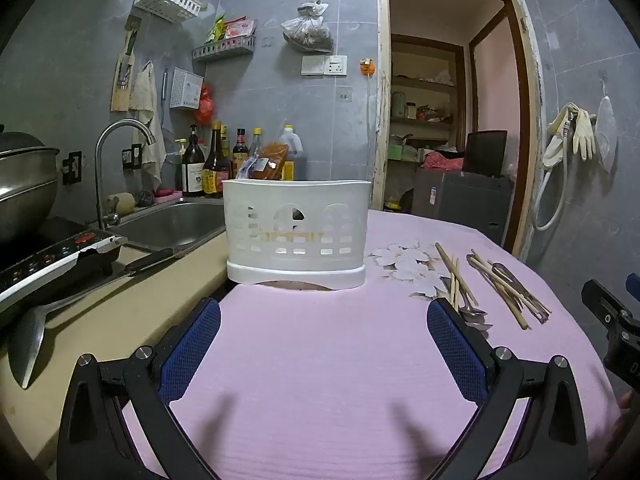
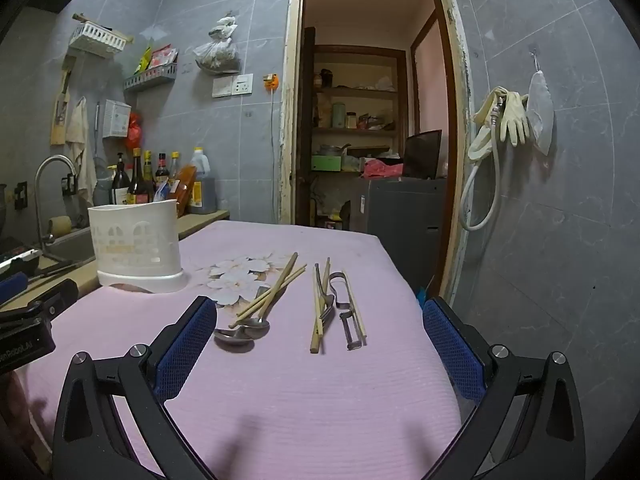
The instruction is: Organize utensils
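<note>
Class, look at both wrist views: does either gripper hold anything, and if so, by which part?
Nothing is held. The left gripper and right gripper are both open over the pink cloth; the utensils lie untouched.

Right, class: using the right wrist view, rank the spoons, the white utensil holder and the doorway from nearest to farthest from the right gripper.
1. Spoons: on the pink tablecloth, just ahead of the right gripper, by its left finger.
2. White utensil holder: farther back, left, near the table's edge.
3. Doorway: beyond the table's far end, in the back wall.
</note>
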`<state>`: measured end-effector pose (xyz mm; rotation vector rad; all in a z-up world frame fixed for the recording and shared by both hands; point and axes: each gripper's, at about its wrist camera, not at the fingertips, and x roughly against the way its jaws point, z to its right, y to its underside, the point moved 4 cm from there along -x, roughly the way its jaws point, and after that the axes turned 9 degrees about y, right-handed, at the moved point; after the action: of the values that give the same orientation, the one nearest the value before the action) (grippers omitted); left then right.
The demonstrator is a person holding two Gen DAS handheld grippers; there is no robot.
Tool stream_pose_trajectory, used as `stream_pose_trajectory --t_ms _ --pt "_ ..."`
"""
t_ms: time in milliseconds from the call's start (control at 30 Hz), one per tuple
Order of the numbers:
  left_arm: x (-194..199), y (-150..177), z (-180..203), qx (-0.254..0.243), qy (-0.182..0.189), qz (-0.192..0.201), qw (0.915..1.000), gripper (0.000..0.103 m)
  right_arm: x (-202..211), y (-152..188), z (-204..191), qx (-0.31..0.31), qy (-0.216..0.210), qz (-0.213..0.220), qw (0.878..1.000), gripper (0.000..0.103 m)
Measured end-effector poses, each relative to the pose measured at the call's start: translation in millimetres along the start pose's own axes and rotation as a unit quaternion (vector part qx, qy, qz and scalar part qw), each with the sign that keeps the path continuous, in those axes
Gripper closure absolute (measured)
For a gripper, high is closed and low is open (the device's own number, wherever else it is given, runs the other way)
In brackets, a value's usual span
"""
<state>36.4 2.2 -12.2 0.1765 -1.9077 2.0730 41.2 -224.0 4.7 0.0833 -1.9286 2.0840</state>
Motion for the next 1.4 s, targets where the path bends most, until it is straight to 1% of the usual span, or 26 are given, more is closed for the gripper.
stream_pose_trajectory --t_ms 200,400,1400 --pt "0.3 0.2 0.3 0.0 0.001 0.0 1.0 0.002 0.3 -0.2 -4.6 -0.004 0.001 -0.001 1.0 0.0" --pt "0.9 -0.6 -0.1 -0.002 0.0 0.0 1.0 0.002 0.6 0.7 0.3 -0.004 -0.002 -0.001 1.0 0.0" --pt "-0.8 2.9 -5.1 -0.001 -0.009 -0.002 1.0 0.002 0.3 0.0 -1.5 0.0 -0.007 -0.006 1.0 0.0"
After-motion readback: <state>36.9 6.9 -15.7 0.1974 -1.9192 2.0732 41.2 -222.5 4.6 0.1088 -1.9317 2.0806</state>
